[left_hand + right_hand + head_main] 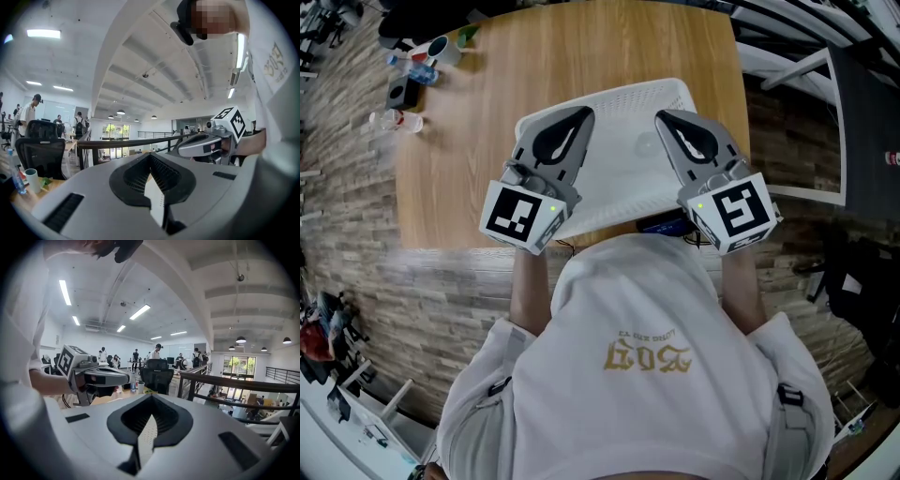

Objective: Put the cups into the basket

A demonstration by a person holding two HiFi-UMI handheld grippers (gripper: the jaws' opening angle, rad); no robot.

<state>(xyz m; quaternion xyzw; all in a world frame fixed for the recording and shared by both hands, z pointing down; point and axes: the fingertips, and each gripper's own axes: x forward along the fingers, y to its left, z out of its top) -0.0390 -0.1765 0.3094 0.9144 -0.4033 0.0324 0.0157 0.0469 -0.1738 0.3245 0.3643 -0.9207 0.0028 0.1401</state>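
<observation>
A white mesh basket [623,101] stands on the wooden table [487,150], near its front edge. I hold both grippers side by side above the basket, tilted up toward the room. My left gripper [581,117] is over the basket's left part and my right gripper [667,119] over its right part. Both have jaws pressed together with nothing between them. A white cup [442,49] stands at the table's far left corner, and a clear cup [398,121] lies at the left edge. The left gripper view shows the white cup [32,180] beside a bottle [18,178].
A small black object [401,92] sits between the two cups. A dark object [661,225] pokes out under the basket's near edge. A white frame [806,66] stands past the table's right side. An office chair [157,373] and a railing [225,383] lie beyond the table.
</observation>
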